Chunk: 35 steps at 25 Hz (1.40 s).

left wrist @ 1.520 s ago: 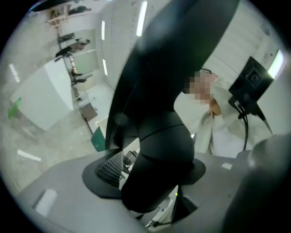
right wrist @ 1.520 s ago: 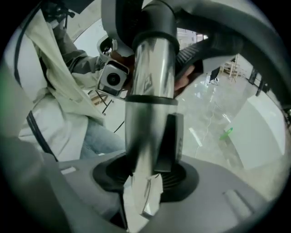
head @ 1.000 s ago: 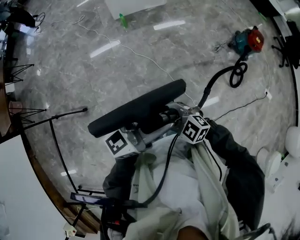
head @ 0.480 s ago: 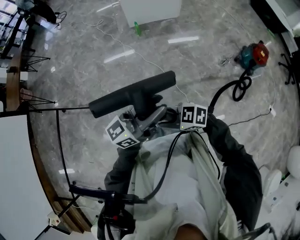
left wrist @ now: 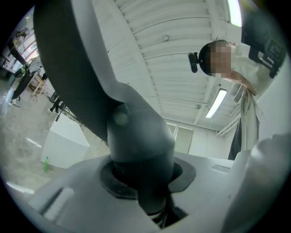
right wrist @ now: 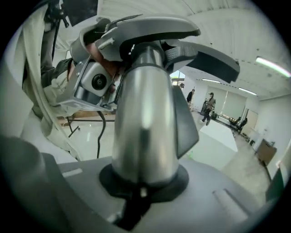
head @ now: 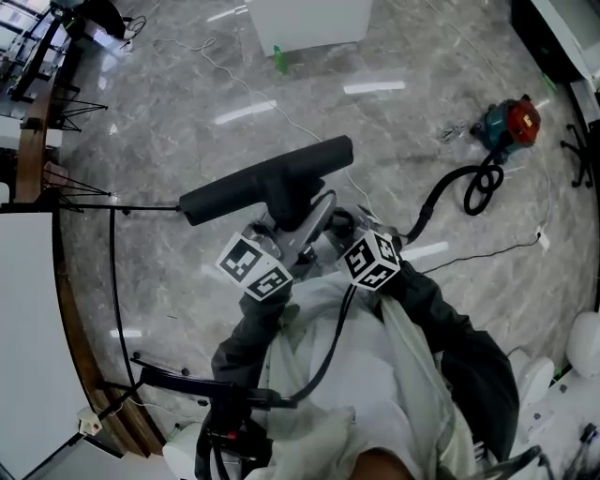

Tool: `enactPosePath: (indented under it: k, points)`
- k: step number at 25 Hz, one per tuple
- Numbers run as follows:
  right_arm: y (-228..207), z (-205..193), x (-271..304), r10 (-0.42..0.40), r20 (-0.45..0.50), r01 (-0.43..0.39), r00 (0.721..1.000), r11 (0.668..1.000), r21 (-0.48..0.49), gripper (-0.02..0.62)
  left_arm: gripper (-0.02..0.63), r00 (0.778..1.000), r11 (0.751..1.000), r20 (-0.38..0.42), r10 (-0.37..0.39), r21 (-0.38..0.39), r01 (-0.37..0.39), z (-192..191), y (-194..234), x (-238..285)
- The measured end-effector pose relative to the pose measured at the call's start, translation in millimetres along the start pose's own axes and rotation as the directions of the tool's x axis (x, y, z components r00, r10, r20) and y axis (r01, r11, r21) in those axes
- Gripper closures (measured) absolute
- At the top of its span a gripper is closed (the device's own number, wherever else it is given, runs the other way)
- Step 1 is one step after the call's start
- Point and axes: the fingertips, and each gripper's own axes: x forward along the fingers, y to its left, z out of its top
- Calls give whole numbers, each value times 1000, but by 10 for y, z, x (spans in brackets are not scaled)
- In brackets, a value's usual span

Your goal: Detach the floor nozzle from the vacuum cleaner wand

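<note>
The black floor nozzle [head: 267, 178] is held up off the marble floor on the silver wand [head: 317, 228]. My left gripper [head: 286, 232] sits on the nozzle's dark grey neck [left wrist: 138, 145]. Its jaws are closing, and the neck fills the gap between them. The nozzle head [left wrist: 68, 59] looms above in the left gripper view. My right gripper [head: 337, 234] is on the wand [right wrist: 143, 123] just behind the joint. Its jaws are closing too, with the tube between them. The left gripper [right wrist: 93, 82] shows beyond the wand in the right gripper view.
A black hose [head: 450, 192] runs to the red and teal vacuum body [head: 511, 122] at the right. A white box [head: 305, 19], a green bottle [head: 278, 58] and a white cable [head: 234, 80] lie ahead. Black stands [head: 112, 244] and a wooden rail [head: 37, 122] are at the left.
The right gripper has come onto the wand. Both grippers and the nozzle have shifted up and away from the person's body, and the left gripper's cube has turned.
</note>
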Motion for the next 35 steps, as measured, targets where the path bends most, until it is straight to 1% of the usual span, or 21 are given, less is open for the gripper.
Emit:
enactPosePath:
  k: [2, 4, 5, 7, 8, 9, 10, 12, 15, 17, 18, 20, 21, 23, 25, 27, 29, 31, 32, 33, 35]
  points:
    - [58, -27, -23, 60, -8, -60, 998, 998, -13, 551, 495, 997, 997, -11, -80, 21, 80, -17, -75, 2]
    - [246, -10, -130, 273, -1, -273, 962, 962, -20, 551, 495, 976, 975, 10, -218, 53, 218, 29, -250, -13]
    - [363, 6, -230, 411, 6, -411, 912, 912, -17, 551, 500, 956, 955, 34, -293, 67, 290, 75, -363, -18]
    - [557, 39, -481, 657, 14, -657, 754, 754, 9, 549, 506, 911, 913, 80, -406, 75, 400, 175, -557, -5]
    - [603, 63, -579, 734, 22, -734, 679, 678, 29, 549, 508, 901, 906, 100, -423, 63, 418, 220, -589, 18]
    - [607, 92, -627, 772, 31, -773, 635, 633, 49, 549, 509, 906, 914, 126, -405, 37, 403, 257, -556, 50]
    - [567, 114, -616, 772, 36, -772, 635, 632, 68, 551, 512, 920, 933, 162, -356, 3, 360, 289, -463, 84]
    - [404, 125, -458, 673, 29, -672, 739, 735, 86, 552, 518, 947, 969, 236, -217, -65, 239, 332, -219, 139]
    - [108, 110, -187, 395, 25, -395, 918, 916, 63, 552, 532, 970, 991, 226, -95, -71, 113, 302, -19, 222]
    - [-91, 79, -107, 165, 10, -166, 986, 985, 56, 554, 537, 980, 995, 190, -60, -63, 73, 255, 32, 266]
    - [-182, 51, -89, 54, -3, -54, 999, 997, 58, 554, 538, 984, 996, 177, -38, -67, 51, 232, 61, 284]
    - [-330, -12, -49, -103, -25, 105, 994, 992, 69, 555, 538, 988, 996, 153, 1, -84, 12, 186, 150, 320]
    - [-355, -36, -14, -128, -33, 131, 991, 989, 76, 555, 538, 990, 996, 143, 7, -92, 6, 166, 198, 321]
    - [-242, -41, 65, -44, -33, 47, 998, 995, 83, 555, 535, 990, 994, 140, -31, -97, 44, 140, 235, 267]
    - [2, -16, 52, 175, -7, -174, 985, 982, 74, 554, 531, 975, 985, 171, -141, -74, 156, 147, 136, 175]
    - [182, -26, -86, 426, 11, -426, 905, 903, 60, 552, 528, 941, 959, 201, -270, -29, 282, 184, -37, 149]
    - [280, -40, -266, 625, 22, -625, 780, 779, 57, 552, 529, 901, 923, 217, -376, 4, 384, 213, -192, 174]
    - [353, -23, -376, 737, 34, -737, 675, 672, 76, 552, 529, 880, 904, 232, -415, -5, 427, 219, -234, 182]
    - [368, -13, -373, 750, 35, -749, 661, 656, 90, 554, 529, 883, 907, 241, -402, -26, 420, 216, -194, 179]
    - [358, -8, -327, 732, 33, -730, 681, 675, 104, 554, 530, 895, 918, 250, -370, -52, 394, 211, -123, 176]
    - [287, -2, -165, 620, 20, -617, 785, 777, 122, 555, 529, 925, 945, 259, -279, -96, 312, 206, 40, 167]
